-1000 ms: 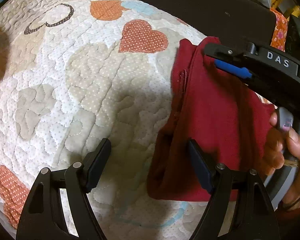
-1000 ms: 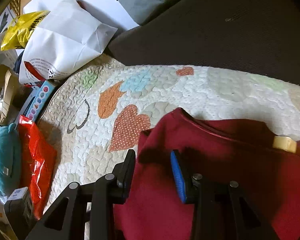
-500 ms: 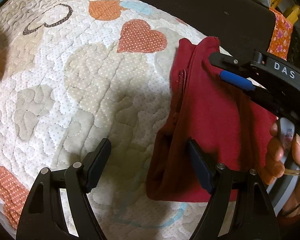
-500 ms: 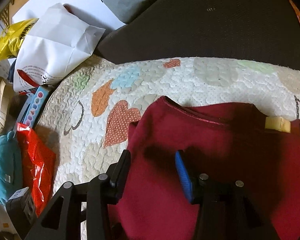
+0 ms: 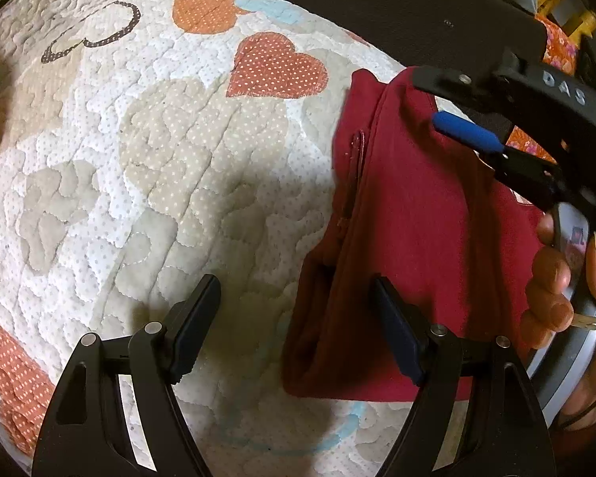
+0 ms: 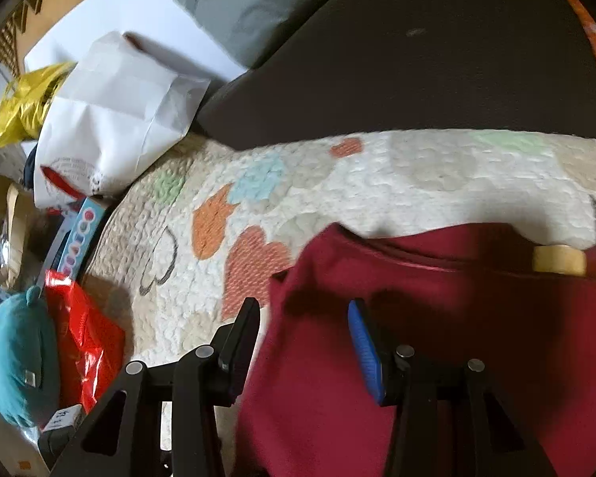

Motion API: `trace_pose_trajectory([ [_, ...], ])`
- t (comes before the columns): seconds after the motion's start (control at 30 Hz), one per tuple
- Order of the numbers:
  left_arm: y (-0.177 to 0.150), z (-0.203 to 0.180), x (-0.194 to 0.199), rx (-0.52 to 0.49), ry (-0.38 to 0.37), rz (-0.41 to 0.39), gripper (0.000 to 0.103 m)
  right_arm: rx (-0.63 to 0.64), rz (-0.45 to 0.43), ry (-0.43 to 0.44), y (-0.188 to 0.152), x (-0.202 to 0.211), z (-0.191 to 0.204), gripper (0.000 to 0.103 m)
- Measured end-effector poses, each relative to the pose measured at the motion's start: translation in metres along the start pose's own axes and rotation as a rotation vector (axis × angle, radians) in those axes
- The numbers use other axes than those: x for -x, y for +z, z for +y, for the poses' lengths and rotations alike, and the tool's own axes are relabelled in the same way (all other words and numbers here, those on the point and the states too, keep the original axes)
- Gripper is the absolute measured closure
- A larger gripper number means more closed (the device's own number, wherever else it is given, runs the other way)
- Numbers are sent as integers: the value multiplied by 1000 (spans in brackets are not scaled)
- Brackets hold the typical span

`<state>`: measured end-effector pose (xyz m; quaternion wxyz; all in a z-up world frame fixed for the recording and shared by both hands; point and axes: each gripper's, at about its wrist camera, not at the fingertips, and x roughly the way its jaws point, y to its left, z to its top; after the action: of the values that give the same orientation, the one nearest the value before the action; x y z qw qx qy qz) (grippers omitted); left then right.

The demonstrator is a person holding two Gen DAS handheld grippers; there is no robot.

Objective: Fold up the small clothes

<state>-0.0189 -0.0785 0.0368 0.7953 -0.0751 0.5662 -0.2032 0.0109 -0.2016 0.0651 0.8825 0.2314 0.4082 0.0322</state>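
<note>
A: Left wrist view first. What's changed?

B: Little. The left gripper (image 5: 294,314) still hangs with its jaws wide open over the quilt (image 5: 159,159), the left edge of the red garment (image 5: 409,218) between them. At the right of the frame the right gripper (image 5: 453,105) has drifted slightly right and looks blurred, jaws apart, nothing clamped.

A: Textures?

B: The quilt is puffy, stitched, with dotted heart patches. The garment is soft knit, folded, lying at centre right.

A: And the right wrist view?

B: The right gripper (image 6: 302,334) has its jaws open over the garment's (image 6: 437,318) corner, lower right; the scene has slid down the frame. A white paper bag (image 6: 115,115) lies at upper left, contents hidden.
</note>
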Motion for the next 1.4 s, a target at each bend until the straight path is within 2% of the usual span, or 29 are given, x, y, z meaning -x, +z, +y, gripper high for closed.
trace_pose_trajectory([
  [0.13,-4,-2,2,-9,3,2,24,129,91,-68,-6,-25,22,61],
  [0.2,-5,-2,2,-11,0,4,24,225,84,-134,-12,-31,32,85],
  [0.23,-6,-2,3,-9,-10,9,24,248,79,-131,-14,-30,35,90],
  [0.4,-21,2,10,29,-112,64,24,292,61,-85,-16,-16,45,94],
  [0.5,-23,-2,10,6,-94,57,24,279,94,-90,-17,-30,40,94],
  [0.57,-23,-3,11,1,-77,44,24,278,116,-104,-19,-42,37,94],
  [0.63,-23,-2,14,6,-74,37,24,260,99,-94,-17,-36,35,87],
  [0.7,-22,1,19,12,-70,26,24,230,61,-77,-14,-23,34,55],
  [0.77,-22,2,24,19,-67,10,24,214,37,-89,-10,-16,35,54],
  [0.9,-24,4,26,12,-49,13,24,240,91,-225,-7,-27,42,54],
  [1.03,-26,4,22,17,-26,31,24,241,123,-275,-8,-44,44,53],
  [1.17,-26,4,21,15,-13,23,24,278,144,-323,-7,-60,51,38],
  [1.27,-20,5,16,19,-9,26,24,320,144,-361,-6,-71,54,37],
  [1.33,-16,7,12,21,-8,28,24,349,133,-376,-8,-73,53,41],
  [1.37,-14,7,11,21,-6,27,24,358,125,-389,-9,-72,54,53],
  [1.4,-13,8,9,21,-7,27,24,369,115,-409,-10,-71,53,59],
])
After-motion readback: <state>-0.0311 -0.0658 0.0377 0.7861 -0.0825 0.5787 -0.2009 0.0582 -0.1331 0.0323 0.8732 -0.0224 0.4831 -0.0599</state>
